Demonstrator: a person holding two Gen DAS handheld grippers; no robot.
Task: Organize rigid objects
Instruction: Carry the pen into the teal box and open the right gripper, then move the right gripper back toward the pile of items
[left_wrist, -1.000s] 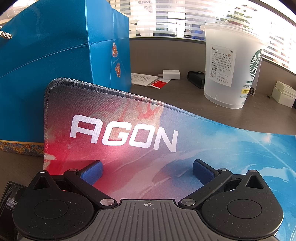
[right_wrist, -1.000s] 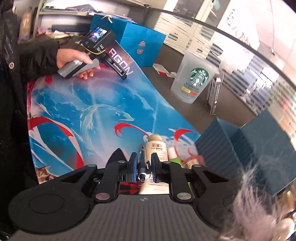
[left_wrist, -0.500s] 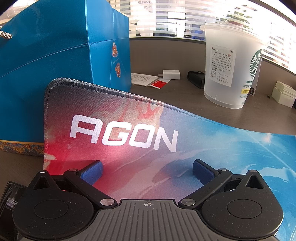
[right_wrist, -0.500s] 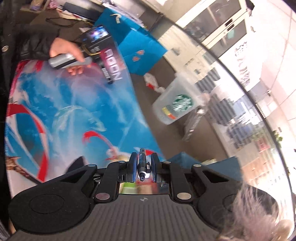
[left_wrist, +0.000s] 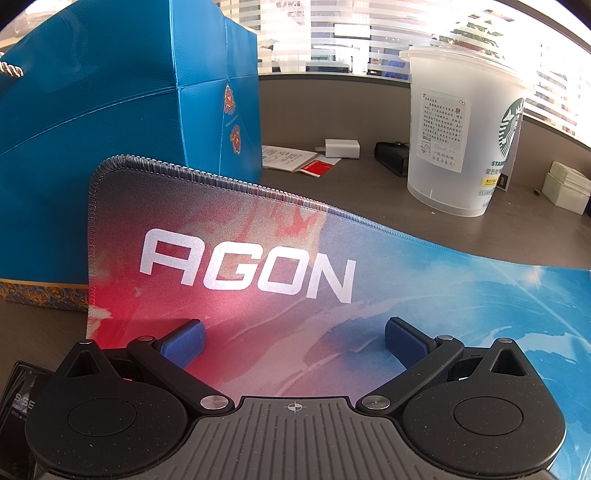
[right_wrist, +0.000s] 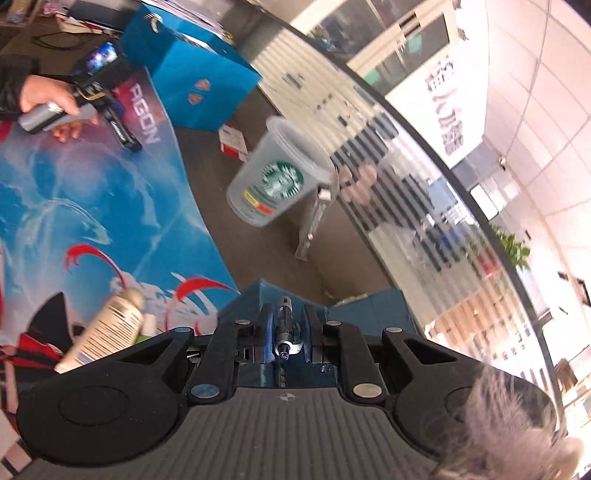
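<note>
My right gripper (right_wrist: 285, 321) is shut on a dark pen (right_wrist: 283, 325) and holds it up in the air above a dark blue box (right_wrist: 369, 306). A beige tube (right_wrist: 107, 325) lies on the colourful desk mat (right_wrist: 92, 221) to the lower left of the gripper. My left gripper (left_wrist: 293, 334) is open and empty, resting low over the mat's AGON corner (left_wrist: 243, 266). The left gripper also shows in the right wrist view (right_wrist: 122, 129), held in a hand at the mat's far end.
A tall blue gift bag (left_wrist: 122, 122) stands behind the mat at the left. A clear Starbucks cup (left_wrist: 458, 133) stands on the brown desk (left_wrist: 369, 192). A white charger (left_wrist: 341, 147), papers, a black case and a small white box (left_wrist: 567, 188) lie behind.
My right gripper has lifted and swung to the right with the pen, from over the mat's objects to above the dark blue box. The left gripper has not moved.
</note>
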